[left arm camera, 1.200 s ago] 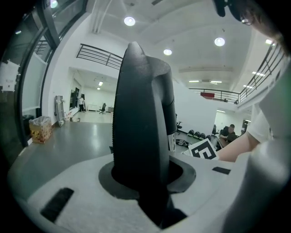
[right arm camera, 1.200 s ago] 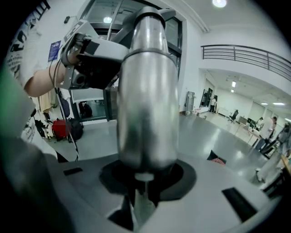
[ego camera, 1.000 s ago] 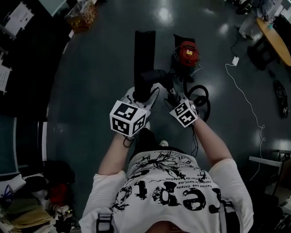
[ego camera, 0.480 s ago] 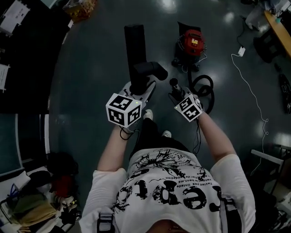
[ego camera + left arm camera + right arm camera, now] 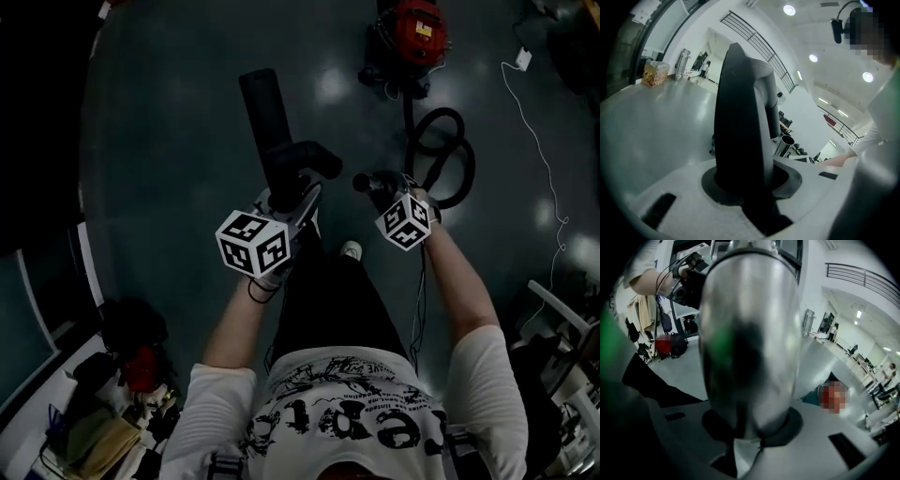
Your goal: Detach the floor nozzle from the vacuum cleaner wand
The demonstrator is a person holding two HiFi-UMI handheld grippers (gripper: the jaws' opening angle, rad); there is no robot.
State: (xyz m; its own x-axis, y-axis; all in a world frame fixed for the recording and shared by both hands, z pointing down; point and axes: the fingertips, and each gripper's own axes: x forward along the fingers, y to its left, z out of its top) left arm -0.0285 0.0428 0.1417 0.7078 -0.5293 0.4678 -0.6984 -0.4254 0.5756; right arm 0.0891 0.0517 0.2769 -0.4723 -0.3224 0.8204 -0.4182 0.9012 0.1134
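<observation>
The black floor nozzle (image 5: 265, 112) is apart from the wand, its curved neck (image 5: 309, 159) pointing right. My left gripper (image 5: 287, 201) is shut on the neck; in the left gripper view the black neck (image 5: 740, 136) fills the jaws of that gripper (image 5: 750, 185). My right gripper (image 5: 385, 195) is shut on the shiny metal wand (image 5: 750, 343), whose open end (image 5: 362, 183) sits a short gap from the nozzle's neck. In the right gripper view the wand stands between the jaws of this gripper (image 5: 750, 430).
The red vacuum canister (image 5: 413, 33) stands on the floor ahead, its black hose (image 5: 442, 150) looped to the right of the wand. A white cable (image 5: 551, 122) trails at the far right. Bags and clutter (image 5: 112, 394) lie at the lower left. The person's shoe (image 5: 350, 250) is below the grippers.
The nozzle and wand, close together a second ago, now show a gap between them. Both grippers have come down toward the floor with their loads.
</observation>
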